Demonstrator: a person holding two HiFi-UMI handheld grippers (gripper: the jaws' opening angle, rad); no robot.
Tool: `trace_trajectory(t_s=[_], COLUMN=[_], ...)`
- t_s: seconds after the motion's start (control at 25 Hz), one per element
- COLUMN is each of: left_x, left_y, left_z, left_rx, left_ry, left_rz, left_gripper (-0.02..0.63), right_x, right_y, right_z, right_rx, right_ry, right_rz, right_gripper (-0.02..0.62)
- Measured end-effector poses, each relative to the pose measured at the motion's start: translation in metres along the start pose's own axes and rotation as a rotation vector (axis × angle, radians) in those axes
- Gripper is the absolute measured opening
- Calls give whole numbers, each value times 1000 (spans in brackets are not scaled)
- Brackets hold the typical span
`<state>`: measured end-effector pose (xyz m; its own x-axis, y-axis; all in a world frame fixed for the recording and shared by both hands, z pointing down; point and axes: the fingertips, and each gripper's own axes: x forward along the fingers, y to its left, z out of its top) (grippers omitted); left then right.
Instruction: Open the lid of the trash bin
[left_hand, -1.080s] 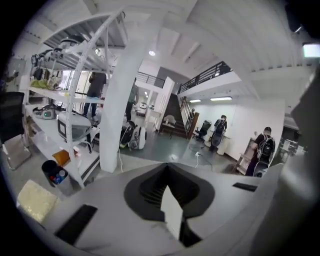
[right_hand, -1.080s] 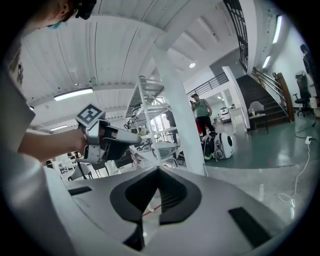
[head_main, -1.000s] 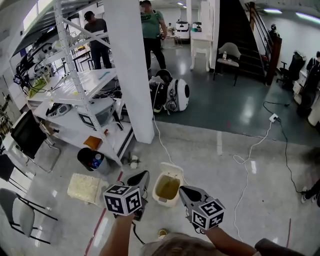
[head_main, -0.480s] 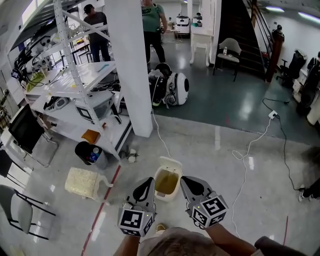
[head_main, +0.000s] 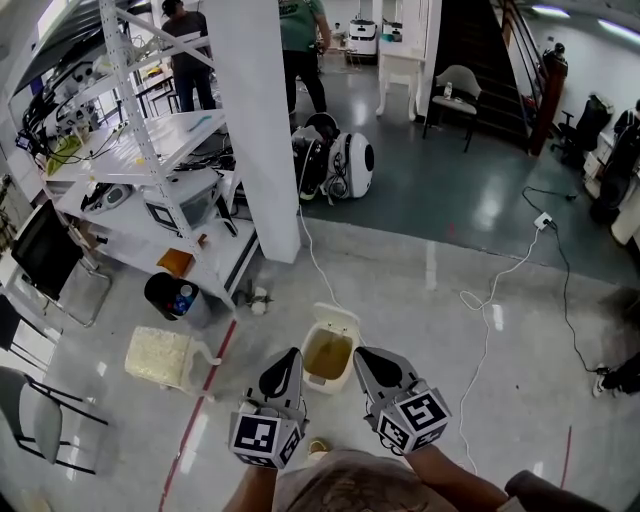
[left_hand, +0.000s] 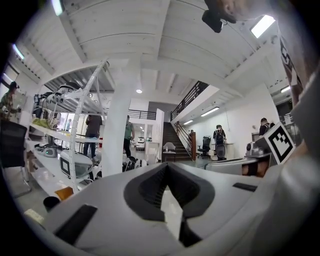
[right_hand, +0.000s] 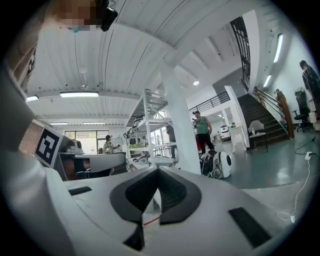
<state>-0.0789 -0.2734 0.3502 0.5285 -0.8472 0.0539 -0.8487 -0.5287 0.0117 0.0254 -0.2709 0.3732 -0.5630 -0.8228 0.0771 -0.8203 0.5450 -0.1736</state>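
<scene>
The trash bin (head_main: 322, 384) stands on the glossy floor just ahead of the person, between the two tools and slightly beyond their tips. Its lid (head_main: 336, 319) looks already swung up at the far edge, since the yellowish inside shows from above. If so, little of the task is left, though the head view is too small to show whether the lid rests fully back or only leans. To finish well, the person would probably do best to bring one tip down to the lid's free edge and push it back around the hinge on the far side. A sideways knock should be avoided: the bin looks light and could skid or tip on the smooth floor. The other tool could steady the near rim. The left tongs (head_main: 288, 358) hover just to the near left of the bin, above floor level and apart from it. In the left gripper view their dark pads (left_hand: 150, 187) meet at the tip, closed on nothing. The right tongs (head_main: 362, 356) sit just to the near right of the bin, also clear of it, and the right gripper view shows them (right_hand: 157, 172) pressed together and empty. Both tools point toward the white pillar (head_main: 262, 130) and the shelving rack (head_main: 150, 165), not down at the bin, so they would need to tilt downward first.
</scene>
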Motion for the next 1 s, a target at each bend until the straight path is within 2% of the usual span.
trace_trajectory(t_s=[0.56,1.0], left_x=[8,17], left_y=[1,2], left_z=[-15,-23], left_rx=[-14,21], left_ry=[52,48], left_rz=[2,-6], left_gripper=[-11,-11], right_x=[7,15], right_y=[-8,-15], right_z=[6,5], right_rx=[-31,-34], right_ry=[-15,-1], right_rz=[-5,7], right_gripper=[31,31])
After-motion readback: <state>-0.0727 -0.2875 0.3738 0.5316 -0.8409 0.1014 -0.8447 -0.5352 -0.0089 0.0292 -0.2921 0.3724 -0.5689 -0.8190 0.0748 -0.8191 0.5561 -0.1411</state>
